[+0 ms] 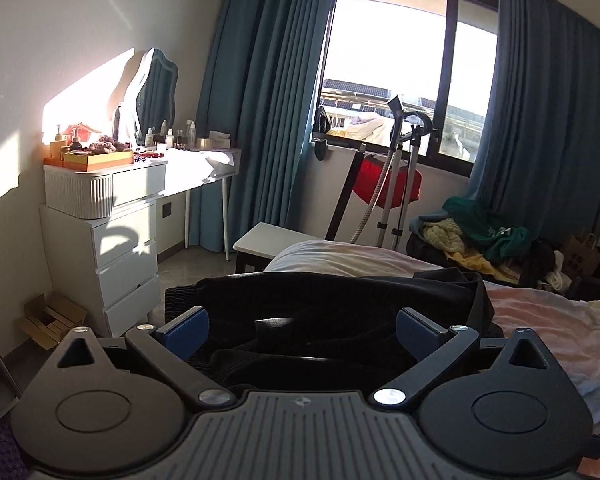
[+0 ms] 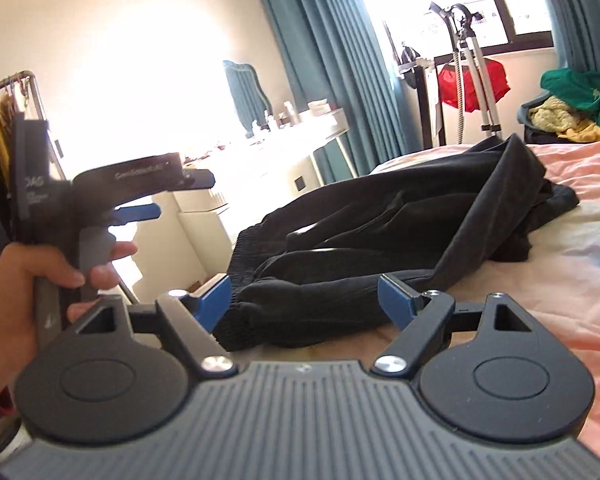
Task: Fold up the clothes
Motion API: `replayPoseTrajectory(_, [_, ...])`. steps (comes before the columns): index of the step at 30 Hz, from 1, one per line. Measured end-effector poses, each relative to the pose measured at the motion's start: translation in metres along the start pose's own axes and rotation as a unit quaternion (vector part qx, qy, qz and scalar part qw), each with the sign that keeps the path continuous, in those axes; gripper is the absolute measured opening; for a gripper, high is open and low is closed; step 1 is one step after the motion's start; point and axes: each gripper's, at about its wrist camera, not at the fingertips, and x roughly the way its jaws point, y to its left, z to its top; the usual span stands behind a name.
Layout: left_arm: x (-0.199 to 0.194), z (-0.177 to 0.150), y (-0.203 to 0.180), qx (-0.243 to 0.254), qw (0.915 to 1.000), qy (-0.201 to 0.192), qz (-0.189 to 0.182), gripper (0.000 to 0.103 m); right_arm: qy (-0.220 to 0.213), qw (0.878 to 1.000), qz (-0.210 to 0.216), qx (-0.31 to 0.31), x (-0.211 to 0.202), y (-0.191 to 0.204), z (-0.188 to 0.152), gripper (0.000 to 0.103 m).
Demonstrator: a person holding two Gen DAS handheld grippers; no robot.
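Observation:
A black garment (image 2: 400, 220) lies crumpled on the pink bed sheet (image 2: 572, 184), its ribbed cuffed ends toward me. My right gripper (image 2: 304, 300) is open, its blue pads either side of a cuffed end at the bed's near edge. My left gripper (image 1: 302, 328) is open and hovers just above the same black garment (image 1: 320, 304) near its ribbed waistband. In the right wrist view the left gripper (image 2: 152, 196) shows at the left, held in a hand, open and apart from the cloth.
A pile of green and yellow clothes (image 1: 480, 236) sits beyond the bed. A garment steamer stand (image 1: 400, 176) with a red cloth is by the window. A white dresser (image 1: 104, 216) and vanity stand left. A clothes rack (image 2: 4, 120) is at far left.

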Motion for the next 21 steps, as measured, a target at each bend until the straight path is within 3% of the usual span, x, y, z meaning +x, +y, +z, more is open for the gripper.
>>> replayPoseTrajectory(3, [-0.021, -0.027, -0.047, 0.028, 0.9991, -0.016, -0.028, 0.103, -0.022, 0.999, -0.032, -0.011, -0.021, -0.031, 0.006, 0.082])
replayPoseTrajectory(9, [-0.025, -0.071, -0.109, 0.064, 0.9971, -0.024, -0.033, 0.103, -0.066, 0.993, -0.096, -0.032, -0.063, -0.093, 0.019, 0.082])
replayPoseTrajectory(14, [-0.008, -0.112, -0.121, 0.063, 0.9965, -0.013, -0.052, 0.103, -0.062, 0.987, -0.148, -0.006, -0.073, -0.139, 0.004, 0.082])
replayPoseTrajectory(18, [0.012, -0.134, -0.105, 0.041, 0.9976, 0.037, -0.042, 0.103, -0.063, 0.988, -0.141, 0.026, -0.078, -0.151, 0.005, 0.082])
replayPoseTrajectory(21, [0.018, -0.132, -0.096, 0.027, 0.9987, 0.037, -0.025, 0.103, -0.063, 0.987, -0.14, 0.036, -0.074, -0.155, 0.004, 0.082])
